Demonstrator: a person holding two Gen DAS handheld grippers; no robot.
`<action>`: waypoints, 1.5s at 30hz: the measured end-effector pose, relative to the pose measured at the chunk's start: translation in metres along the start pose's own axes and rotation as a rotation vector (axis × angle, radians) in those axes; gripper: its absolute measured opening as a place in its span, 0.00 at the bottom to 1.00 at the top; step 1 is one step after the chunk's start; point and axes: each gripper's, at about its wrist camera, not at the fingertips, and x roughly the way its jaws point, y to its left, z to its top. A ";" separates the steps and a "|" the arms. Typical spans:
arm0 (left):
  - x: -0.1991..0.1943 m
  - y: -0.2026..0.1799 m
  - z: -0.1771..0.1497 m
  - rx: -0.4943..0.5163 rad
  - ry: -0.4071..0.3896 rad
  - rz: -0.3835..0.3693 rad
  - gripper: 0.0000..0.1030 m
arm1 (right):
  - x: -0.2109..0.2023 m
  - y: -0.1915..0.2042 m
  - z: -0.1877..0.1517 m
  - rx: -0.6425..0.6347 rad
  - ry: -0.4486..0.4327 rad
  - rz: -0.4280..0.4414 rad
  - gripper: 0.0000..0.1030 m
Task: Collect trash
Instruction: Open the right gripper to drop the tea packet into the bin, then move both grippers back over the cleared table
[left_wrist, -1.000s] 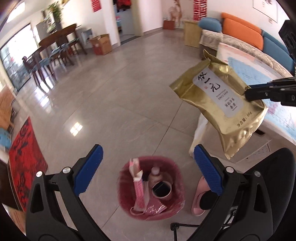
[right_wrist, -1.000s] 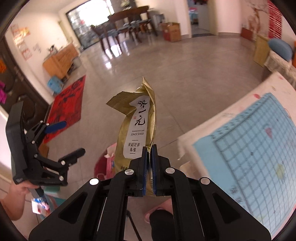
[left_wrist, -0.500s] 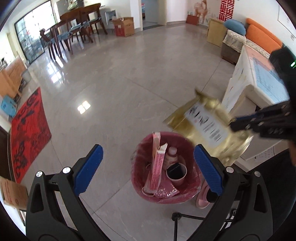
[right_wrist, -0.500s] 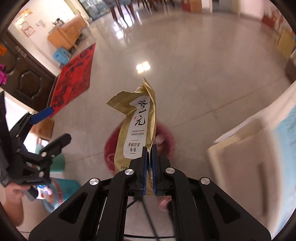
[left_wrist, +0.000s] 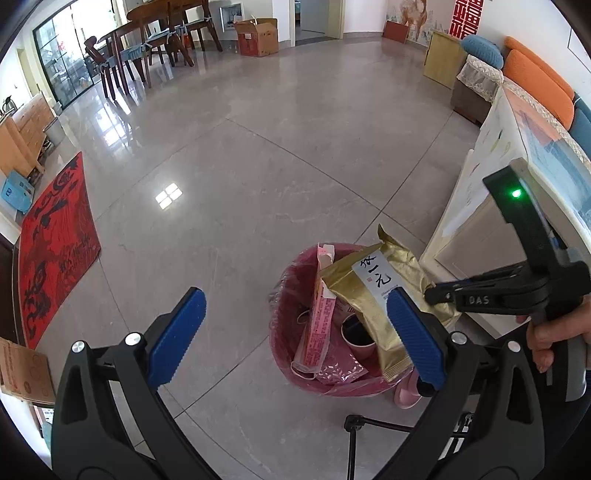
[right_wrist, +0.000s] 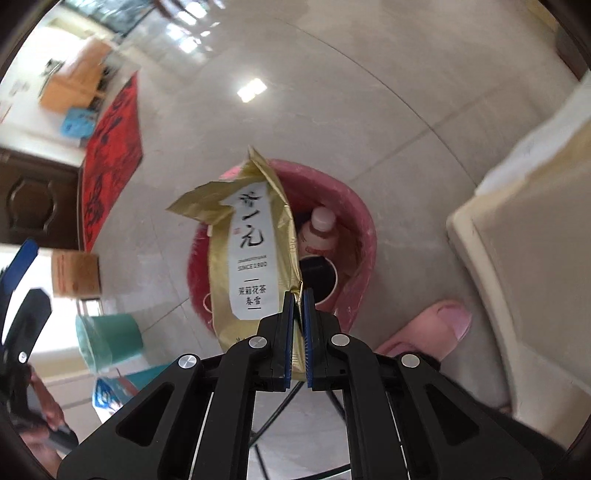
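Fingers (right_wrist: 287, 328) pinching gold tea bag (right_wrist: 251, 258)

Glossy gold foil pouch (right_wrist: 255, 254) — polished floor (left_wrist: 280, 147).

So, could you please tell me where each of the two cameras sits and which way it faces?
Left wrist: sits on the left gripper, looks steeply down at the floor and red bin; its open jaws and a hand show.
Right wrist: sits on the right gripper, looks down into the bin; jaws shut on the gold bag.
Shared: bin, bag, pink slipper, each other's gripper.
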 end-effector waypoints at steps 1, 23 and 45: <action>0.000 0.000 0.000 -0.002 0.000 -0.002 0.93 | 0.004 0.003 0.000 -0.006 0.005 0.001 0.06; 0.009 -0.005 0.000 0.004 0.028 0.004 0.93 | 0.003 -0.002 0.015 -0.054 -0.054 -0.053 0.51; -0.032 -0.094 0.047 0.178 -0.105 -0.039 0.93 | -0.234 -0.057 -0.030 -0.075 -0.566 -0.178 0.74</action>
